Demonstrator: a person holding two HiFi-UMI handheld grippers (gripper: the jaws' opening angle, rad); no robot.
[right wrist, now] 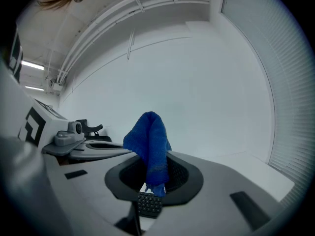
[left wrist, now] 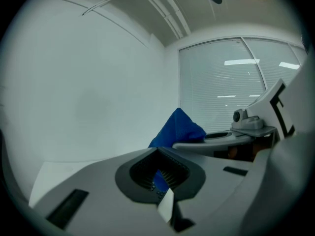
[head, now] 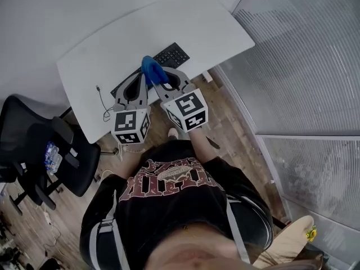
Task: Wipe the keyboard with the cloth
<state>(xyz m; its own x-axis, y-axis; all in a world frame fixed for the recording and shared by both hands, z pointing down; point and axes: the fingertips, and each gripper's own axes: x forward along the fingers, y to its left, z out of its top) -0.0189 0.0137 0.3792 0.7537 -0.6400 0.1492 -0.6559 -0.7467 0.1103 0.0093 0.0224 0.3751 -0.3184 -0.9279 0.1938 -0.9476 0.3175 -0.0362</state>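
Note:
A black keyboard lies on the white desk; both grippers hide its near half. My right gripper is shut on a blue cloth, which stands up in a fold above the jaws. In the right gripper view the cloth hangs through the right gripper, with a bit of keyboard showing below. My left gripper is just to the left, shut with nothing in it. From the left gripper view the cloth rises behind its jaws.
A thin cable trails off the desk's near left corner. A black office chair stands left of the person. A glass wall with blinds runs along the right. Wooden floor lies between desk and glass.

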